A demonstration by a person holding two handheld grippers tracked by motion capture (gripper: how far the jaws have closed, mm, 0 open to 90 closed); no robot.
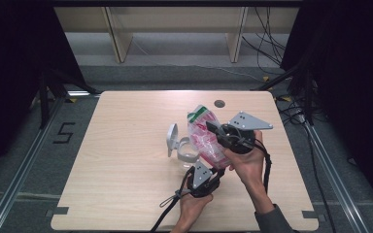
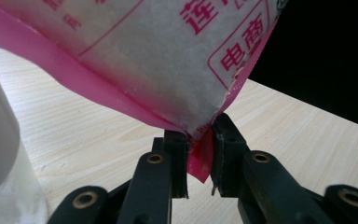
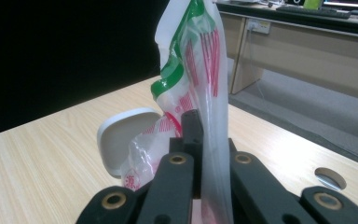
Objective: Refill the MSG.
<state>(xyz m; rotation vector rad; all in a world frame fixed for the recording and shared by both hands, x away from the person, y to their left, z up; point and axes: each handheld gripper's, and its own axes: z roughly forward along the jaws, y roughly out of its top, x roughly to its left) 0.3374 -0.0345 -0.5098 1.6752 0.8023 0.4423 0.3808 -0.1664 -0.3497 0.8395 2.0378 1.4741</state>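
On the wooden table (image 1: 126, 160) a printed plastic bag (image 1: 205, 138) hung over a white lidded jar (image 1: 187, 150). The right gripper (image 1: 213, 128) clamped its upper edge; the left gripper (image 1: 212, 177) pinched its pink bottom corner. Pouring seemed underway; next, I judged, the corner needed lifting higher.

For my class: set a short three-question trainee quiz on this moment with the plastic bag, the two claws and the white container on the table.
1. True or false: the left claw pinches a pink corner of the bag.
2. What stands open beside the bag? A) a white container with a hinged lid B) a red mug C) a blue bowl
3. Fill in: the right claw is shut on the ____.

Key: 1 true; 2 A; 3 bag.
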